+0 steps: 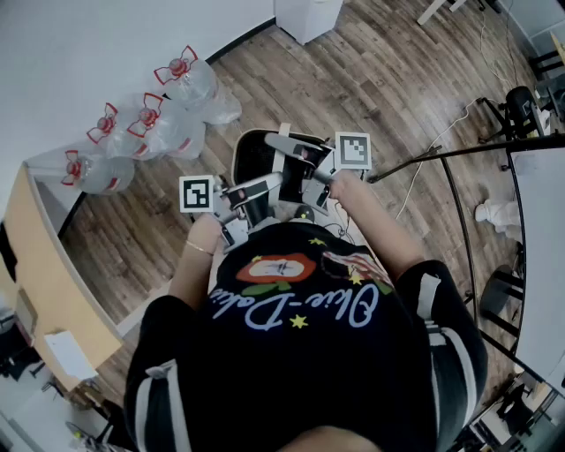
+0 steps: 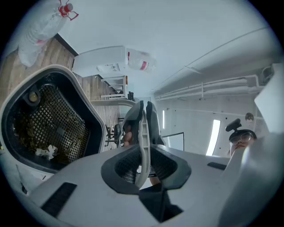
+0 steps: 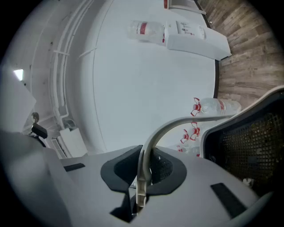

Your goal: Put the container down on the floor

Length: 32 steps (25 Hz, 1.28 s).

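A white container (image 1: 252, 150) with a black mesh basket inside hangs in front of the person's body, over the wood floor. A thin pale grey handle (image 2: 143, 128) arches up from it. My left gripper (image 2: 143, 166) is shut on that handle, with the container's open top (image 2: 49, 119) to its left and scraps lying in the mesh. On another part of the same handle (image 3: 153, 137), my right gripper (image 3: 143, 170) is shut too, and the container's rim (image 3: 248, 111) shows at its right. In the head view the left gripper (image 1: 243, 207) and right gripper (image 1: 305, 172) sit close together above the container.
Several large water bottles (image 1: 132, 128) with red caps lie against the white wall at the upper left. A wooden desk (image 1: 44, 274) stands at the left, a white cabinet (image 1: 305, 16) at the top. A black stand (image 1: 459, 154) and cables cross the floor at the right.
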### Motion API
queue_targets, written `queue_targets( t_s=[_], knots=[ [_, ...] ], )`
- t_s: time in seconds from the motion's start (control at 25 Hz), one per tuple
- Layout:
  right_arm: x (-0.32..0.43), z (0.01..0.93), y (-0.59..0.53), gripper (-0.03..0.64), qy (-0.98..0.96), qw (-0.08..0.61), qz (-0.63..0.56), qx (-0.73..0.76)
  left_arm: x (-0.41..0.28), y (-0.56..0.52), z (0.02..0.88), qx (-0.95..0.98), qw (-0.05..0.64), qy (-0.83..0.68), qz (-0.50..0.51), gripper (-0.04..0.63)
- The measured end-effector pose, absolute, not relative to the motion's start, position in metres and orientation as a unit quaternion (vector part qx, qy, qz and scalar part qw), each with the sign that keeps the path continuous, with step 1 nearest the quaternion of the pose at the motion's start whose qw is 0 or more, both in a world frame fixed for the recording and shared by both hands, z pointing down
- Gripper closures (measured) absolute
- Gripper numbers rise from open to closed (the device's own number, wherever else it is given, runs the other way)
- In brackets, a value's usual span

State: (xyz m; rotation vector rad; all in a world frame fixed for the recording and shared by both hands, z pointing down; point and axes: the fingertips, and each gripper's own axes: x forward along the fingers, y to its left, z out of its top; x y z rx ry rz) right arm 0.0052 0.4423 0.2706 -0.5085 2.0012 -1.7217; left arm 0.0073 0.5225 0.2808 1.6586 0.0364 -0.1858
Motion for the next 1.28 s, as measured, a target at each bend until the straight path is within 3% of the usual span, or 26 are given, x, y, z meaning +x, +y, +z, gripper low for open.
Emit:
queue_targets(
  t_s=[1.28],
  knots=[
    [0.054,0.277,0.45,0.595,0.73,0.201,-0.631,-0.168,0.06,0.53,0.287,0.738,0.669,-0.025,-0.086,0.535]
  ],
)
